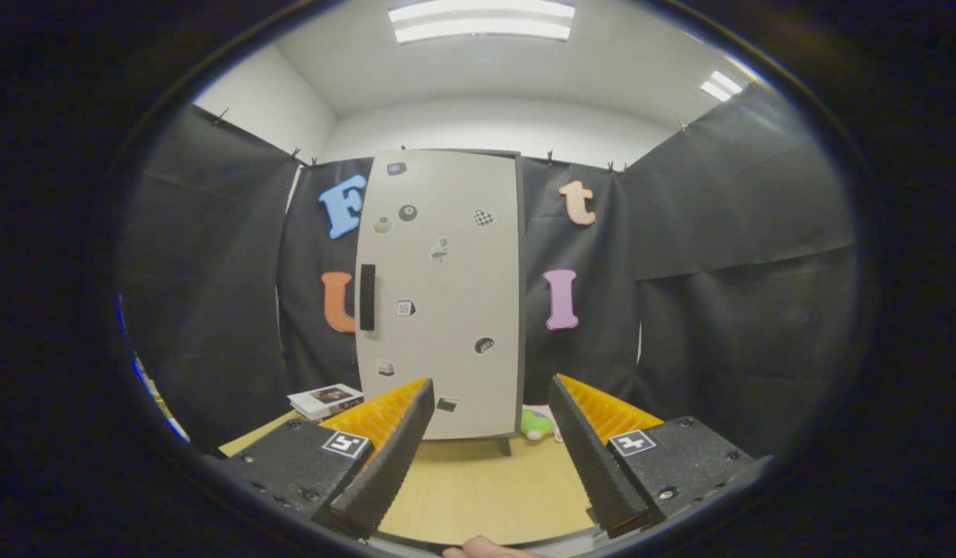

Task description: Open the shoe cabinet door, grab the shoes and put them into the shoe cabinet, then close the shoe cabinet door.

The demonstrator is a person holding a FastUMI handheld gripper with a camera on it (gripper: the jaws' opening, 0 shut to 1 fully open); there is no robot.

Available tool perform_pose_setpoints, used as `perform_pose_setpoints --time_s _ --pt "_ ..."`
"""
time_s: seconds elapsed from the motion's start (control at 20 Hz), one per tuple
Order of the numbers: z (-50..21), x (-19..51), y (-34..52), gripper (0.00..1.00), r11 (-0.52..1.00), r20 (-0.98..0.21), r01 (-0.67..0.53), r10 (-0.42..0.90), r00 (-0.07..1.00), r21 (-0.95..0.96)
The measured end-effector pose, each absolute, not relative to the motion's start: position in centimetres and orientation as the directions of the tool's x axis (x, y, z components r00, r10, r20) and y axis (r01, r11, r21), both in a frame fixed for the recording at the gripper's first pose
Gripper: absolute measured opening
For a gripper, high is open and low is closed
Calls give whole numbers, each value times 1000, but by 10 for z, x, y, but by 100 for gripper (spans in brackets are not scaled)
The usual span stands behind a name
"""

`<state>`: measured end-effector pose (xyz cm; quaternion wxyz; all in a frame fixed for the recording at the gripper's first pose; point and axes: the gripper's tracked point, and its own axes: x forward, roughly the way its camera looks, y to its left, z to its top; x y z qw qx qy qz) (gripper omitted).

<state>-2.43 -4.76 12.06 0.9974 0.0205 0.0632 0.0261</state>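
Note:
A tall grey shoe cabinet [446, 294] stands upright at the far side of a wooden table [478, 488], beyond my fingers. Its door is shut and carries several small stickers. A dark vertical handle [367, 297] sits on the door's left edge. My gripper [493, 387] is open, its two fingers spread wide with nothing between them, aimed at the lower part of the cabinet and well short of it.
A stack of books [326, 401] lies on the table left of the cabinet's base. A small green and pink toy [537, 424] sits at the cabinet's lower right corner. Black cloth walls close in both sides and the back. A fingertip [485, 549] shows below the fingers.

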Motion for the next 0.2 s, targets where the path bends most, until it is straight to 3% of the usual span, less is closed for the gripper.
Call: perform_pose_setpoints --time_s 0.2 --pt "123 -27 -44 98 998 -110 -59 62 992 26"
